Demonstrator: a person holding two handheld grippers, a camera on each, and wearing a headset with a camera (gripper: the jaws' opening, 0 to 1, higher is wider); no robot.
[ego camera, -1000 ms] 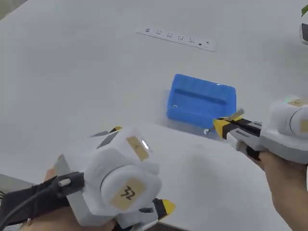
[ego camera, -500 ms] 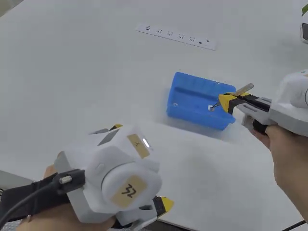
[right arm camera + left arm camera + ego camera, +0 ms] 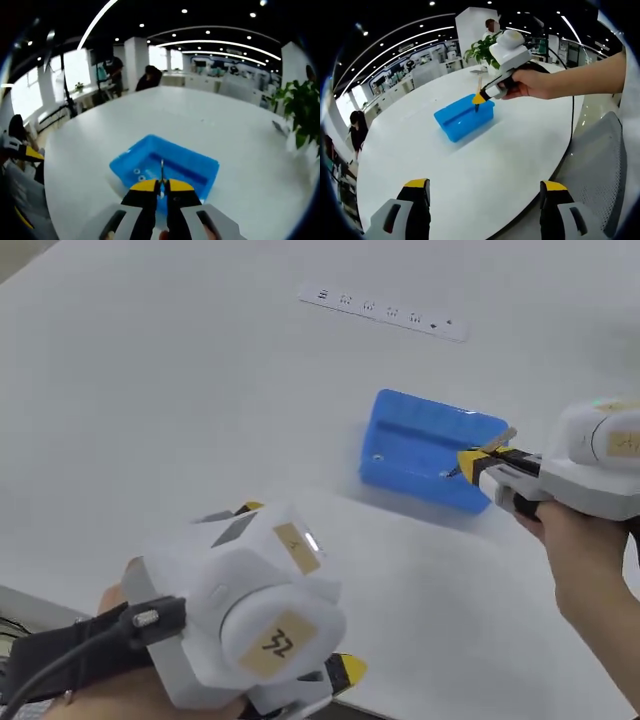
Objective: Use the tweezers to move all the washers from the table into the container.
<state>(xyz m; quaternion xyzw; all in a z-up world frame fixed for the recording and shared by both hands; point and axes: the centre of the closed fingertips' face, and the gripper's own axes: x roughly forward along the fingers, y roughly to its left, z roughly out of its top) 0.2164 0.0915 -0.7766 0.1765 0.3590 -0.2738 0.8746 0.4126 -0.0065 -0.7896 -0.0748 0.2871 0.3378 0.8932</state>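
Right gripper (image 3: 472,462), jaws clamped on tweezers (image 3: 161,172), hovers at right end of blue container (image 3: 420,490). Tweezers' long axis runs w/ the jaws, tips aimed left & down, directly over the container floor. Two washers (image 3: 136,171) lie inside, just left of tips; can't tell if tips carry one. Left gripper (image 3: 484,185), jaws spread & empty, is well apart at near edge of table (image 3: 200,390).

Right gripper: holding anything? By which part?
Yes. The right gripper is shut on thin metal tweezers, clamped around mid-shaft; the tips poke forward over the blue plastic container. The left gripper is open and empty.
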